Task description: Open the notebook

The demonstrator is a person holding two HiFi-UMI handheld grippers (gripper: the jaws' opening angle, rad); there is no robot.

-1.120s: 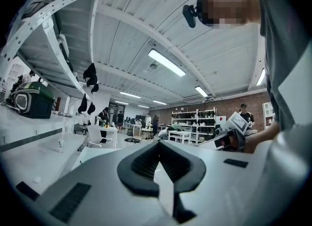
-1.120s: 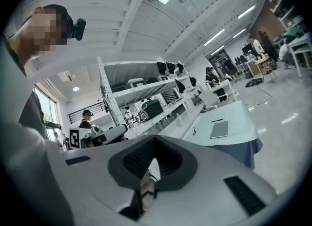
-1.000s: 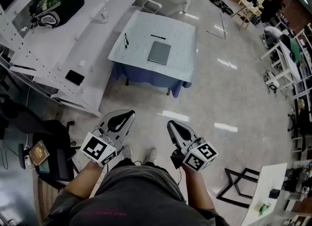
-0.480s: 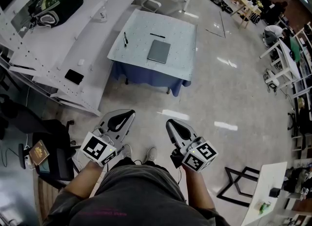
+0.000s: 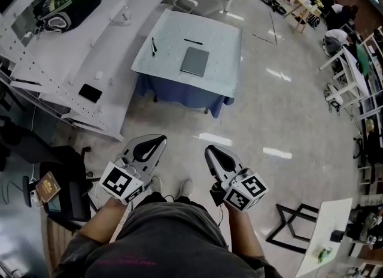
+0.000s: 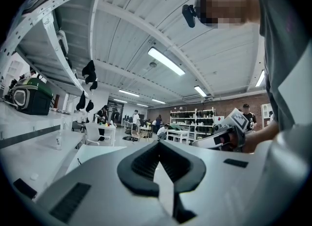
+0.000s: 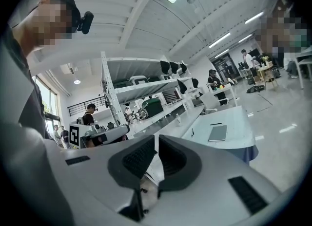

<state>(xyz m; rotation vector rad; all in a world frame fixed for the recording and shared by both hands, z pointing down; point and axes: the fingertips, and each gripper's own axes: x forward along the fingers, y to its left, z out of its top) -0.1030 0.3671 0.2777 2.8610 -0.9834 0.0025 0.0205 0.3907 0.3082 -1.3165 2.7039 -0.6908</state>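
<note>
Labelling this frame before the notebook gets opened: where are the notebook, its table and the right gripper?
notebook (image 5: 195, 62): head view, middle of its closed cover.
table (image 5: 222, 61): head view, bare top right of the notebook.
right gripper (image 5: 210, 151): head view, tips of its jaws.

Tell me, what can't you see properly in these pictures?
- Notebook, head view: too small to tell which edge opens.
- Pen left of it, head view: too small to tell if it is capped.
- Legs of the table, head view: hidden by the blue cloth.
- Notebook, left gripper view: hidden behind the body of the left gripper.
</note>
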